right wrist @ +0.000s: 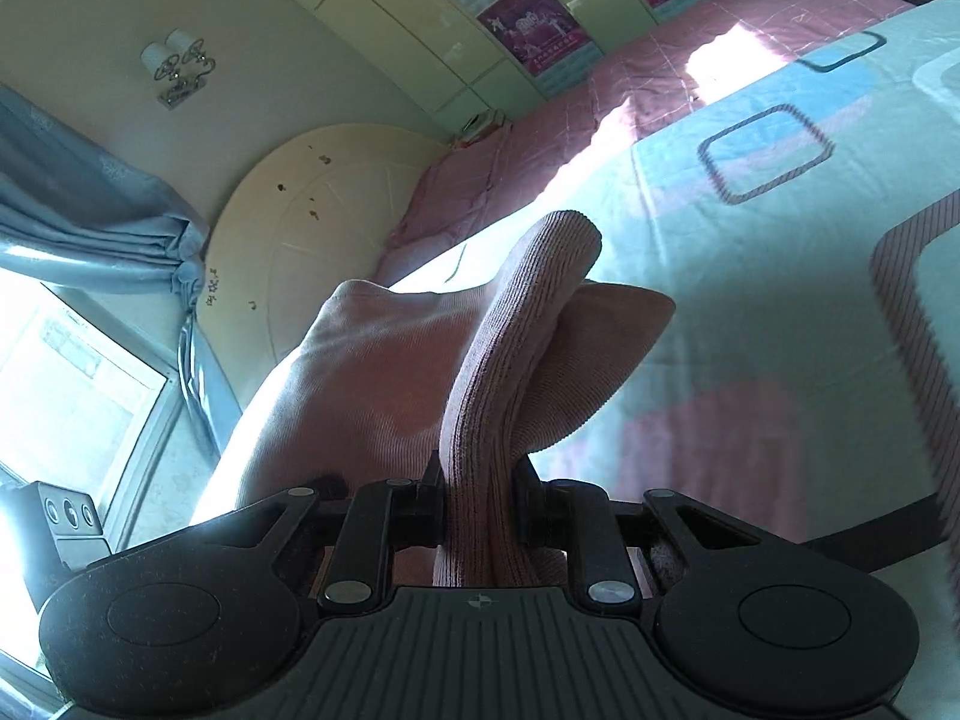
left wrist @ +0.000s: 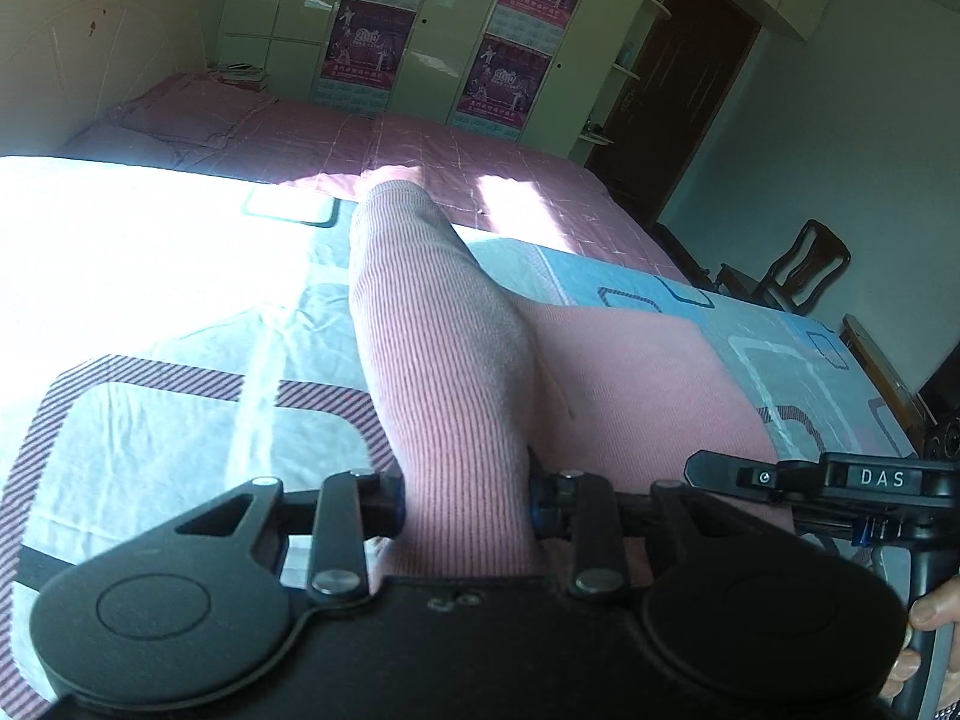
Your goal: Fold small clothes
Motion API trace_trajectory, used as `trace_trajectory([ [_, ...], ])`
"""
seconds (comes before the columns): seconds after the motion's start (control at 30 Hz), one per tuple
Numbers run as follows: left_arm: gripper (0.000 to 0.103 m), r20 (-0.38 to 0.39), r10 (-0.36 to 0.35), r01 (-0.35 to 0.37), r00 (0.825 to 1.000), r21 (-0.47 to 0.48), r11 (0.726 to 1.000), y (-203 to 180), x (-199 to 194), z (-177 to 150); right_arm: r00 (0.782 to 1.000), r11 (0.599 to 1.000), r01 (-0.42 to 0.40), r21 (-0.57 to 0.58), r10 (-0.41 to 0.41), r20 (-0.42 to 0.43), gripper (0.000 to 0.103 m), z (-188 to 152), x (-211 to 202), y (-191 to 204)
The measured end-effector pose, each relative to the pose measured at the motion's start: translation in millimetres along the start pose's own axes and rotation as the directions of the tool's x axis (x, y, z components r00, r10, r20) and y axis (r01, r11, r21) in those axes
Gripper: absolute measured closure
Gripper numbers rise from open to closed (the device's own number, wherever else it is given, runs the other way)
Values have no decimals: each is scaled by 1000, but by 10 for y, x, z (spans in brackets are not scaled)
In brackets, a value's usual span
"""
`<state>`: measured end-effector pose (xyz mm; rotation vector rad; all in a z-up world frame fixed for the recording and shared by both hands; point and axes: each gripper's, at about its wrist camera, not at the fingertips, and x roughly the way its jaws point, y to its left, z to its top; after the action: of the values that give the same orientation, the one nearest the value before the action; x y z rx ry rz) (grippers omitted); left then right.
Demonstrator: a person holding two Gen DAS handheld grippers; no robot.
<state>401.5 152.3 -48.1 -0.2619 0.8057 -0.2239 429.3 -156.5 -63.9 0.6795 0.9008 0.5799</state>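
Observation:
A small pink ribbed garment (left wrist: pixel 444 372) is held up over the bed by both grippers. My left gripper (left wrist: pixel 467 507) is shut on a thick ribbed fold of it, which rises between the fingers; the rest of the cloth (left wrist: pixel 636 372) spreads to the right. The right gripper's black body (left wrist: pixel 840 480) shows at the right edge of the left wrist view, with a hand (left wrist: pixel 927 618) on its handle. My right gripper (right wrist: pixel 479 507) is shut on the ribbed edge of the same pink garment (right wrist: pixel 510 360). Smoother pink cloth (right wrist: pixel 360 372) bulges to its left.
Below lies a bed with a pale patterned sheet (left wrist: pixel 180 276) and a pink checked cover (left wrist: pixel 456 150) farther back. A cream headboard (right wrist: pixel 318 240), wardrobe doors with posters (left wrist: pixel 510 78), a wooden chair (left wrist: pixel 798 264), a dark door (left wrist: pixel 678 90) and a curtained window (right wrist: pixel 78 360) surround it.

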Motion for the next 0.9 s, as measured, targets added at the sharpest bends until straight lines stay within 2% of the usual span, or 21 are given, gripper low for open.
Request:
trace_trajectory([
  [0.1,71,1,15,-15,1000,12,1000,485,-122,81,1000,1000,-2,19,2,-2,83,-147,372,254],
  [0.23,71,-2,30,-30,1000,5,1000,923,-118,140,1000,999,5,33,-4,-14,83,-257,814,428],
  [0.4,71,11,48,-48,999,-12,999,1287,23,90,999,999,43,21,-42,-33,83,-306,1241,455],
  [0.47,67,-2,70,-70,998,-12,997,1401,105,20,996,997,79,4,-79,-45,83,-311,1350,401],
  [0.53,59,-17,93,-93,996,-20,995,1470,199,-62,992,992,122,12,-121,-44,82,-333,1413,314],
  [0.57,49,-16,103,-103,995,-26,994,1490,220,-95,990,990,137,20,-136,-42,82,-339,1424,276],
  [0.6,37,27,67,-66,997,-20,998,1495,199,-121,987,988,153,12,-152,-43,82,-364,1429,269],
  [0.63,33,5,137,-137,991,-28,990,1505,196,-142,985,986,166,-6,-166,-39,80,-370,1426,274],
  [0.67,31,11,144,-143,990,-23,989,1492,189,-138,981,981,190,-26,-191,-26,78,-374,1407,295],
  [0.77,32,32,164,-163,986,-18,986,1437,36,-154,971,971,237,-44,-236,26,78,-332,1286,318],
  [0.9,40,160,191,-195,969,14,981,1304,-183,6,965,951,258,-168,-246,91,78,-273,1217,590],
])
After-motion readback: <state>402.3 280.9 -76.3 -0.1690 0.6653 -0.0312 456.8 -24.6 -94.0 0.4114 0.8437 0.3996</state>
